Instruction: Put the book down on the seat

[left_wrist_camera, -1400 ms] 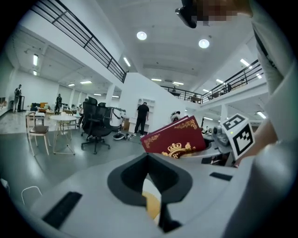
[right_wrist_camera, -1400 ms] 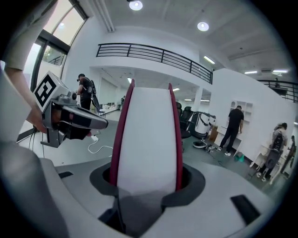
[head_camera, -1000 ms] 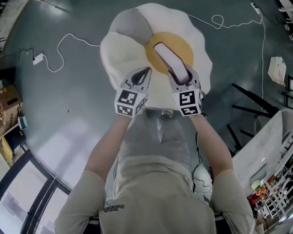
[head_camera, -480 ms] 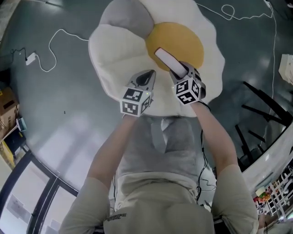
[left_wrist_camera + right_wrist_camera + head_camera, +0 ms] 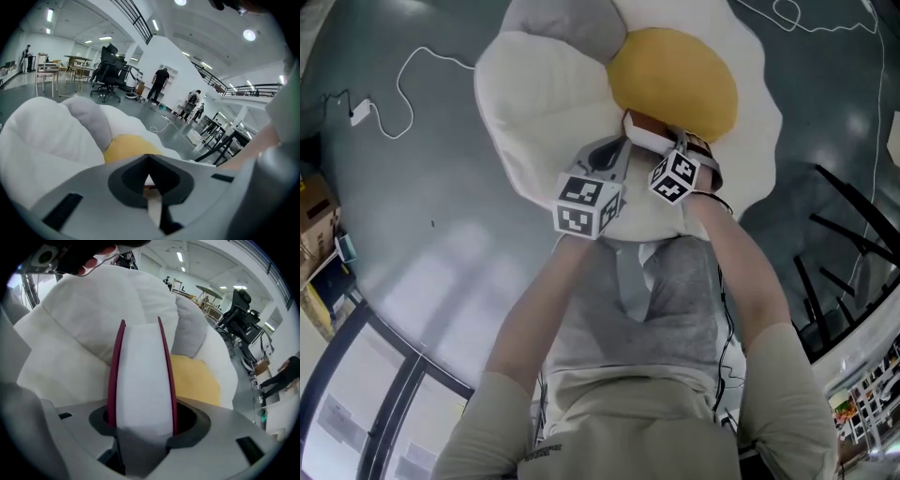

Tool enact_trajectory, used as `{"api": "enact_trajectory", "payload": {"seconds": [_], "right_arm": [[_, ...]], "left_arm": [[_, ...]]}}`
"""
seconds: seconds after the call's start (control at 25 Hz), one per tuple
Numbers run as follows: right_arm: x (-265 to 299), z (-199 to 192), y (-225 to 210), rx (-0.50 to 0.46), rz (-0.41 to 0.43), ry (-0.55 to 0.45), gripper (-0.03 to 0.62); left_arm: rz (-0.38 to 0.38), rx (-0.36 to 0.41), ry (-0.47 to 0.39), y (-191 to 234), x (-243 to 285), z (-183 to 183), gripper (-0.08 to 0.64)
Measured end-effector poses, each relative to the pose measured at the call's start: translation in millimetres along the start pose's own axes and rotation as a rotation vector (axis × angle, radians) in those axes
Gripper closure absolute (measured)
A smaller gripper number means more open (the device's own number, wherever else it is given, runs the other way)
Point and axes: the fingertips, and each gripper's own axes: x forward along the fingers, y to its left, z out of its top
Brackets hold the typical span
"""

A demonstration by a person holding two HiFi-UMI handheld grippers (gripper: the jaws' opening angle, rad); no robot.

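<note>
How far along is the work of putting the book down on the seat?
Done: the book is low over the seat. In hand: the right tongs grip it and have just opened slightly. Left: rest it on the seat and release.

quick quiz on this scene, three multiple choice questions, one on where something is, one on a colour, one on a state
1. Where is the book?
A between the jaws of the right gripper
B flat on the floor
C on a desk

2. What colour is the round patch on the white seat?
A green
B yellow
C blue

3. How is the left gripper?
A wide open
B shut on a cable
C shut, holding nothing

Answers:
1 A: the right gripper view shows the jaws pressing on it.
2 B: the head view shows it yellow.
3 C: its jaws meet with nothing held between them.
</note>
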Motion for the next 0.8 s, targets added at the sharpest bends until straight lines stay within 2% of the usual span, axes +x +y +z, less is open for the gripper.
{"api": "enact_trajectory", "payload": {"seconds": [0.16,0.36,0.52,0.72,0.8], "right_arm": [[3.4,6.5,15.7,0.047,0.07,-0.013,0.279],[-19.5,11.5,31.4,0.21,0.185,-0.068,0.259],[-54.9,6.8,26.3,0.273,0.15,-0.082,0.259],[-117.8,10.0,2.1,0.387,0.052,-0.141,0.264],[-147.4,15.0,-8.3,0.446,0.02,-0.183,0.306]], "left_arm": [[0.001,0.007,0.02,4.2,-2.3,-10.4,0.549],[0.005,0.006,0.024,2.7,-13.8,-11.9,0.549],[0.001,0.014,0.019,-8.4,-35.9,1.9,0.549],[-0.006,0.086,-0.033,-39.9,-74.2,37.5,0.549],[-0.002,0.123,-0.037,-51.9,-87.4,47.9,0.549]]}}
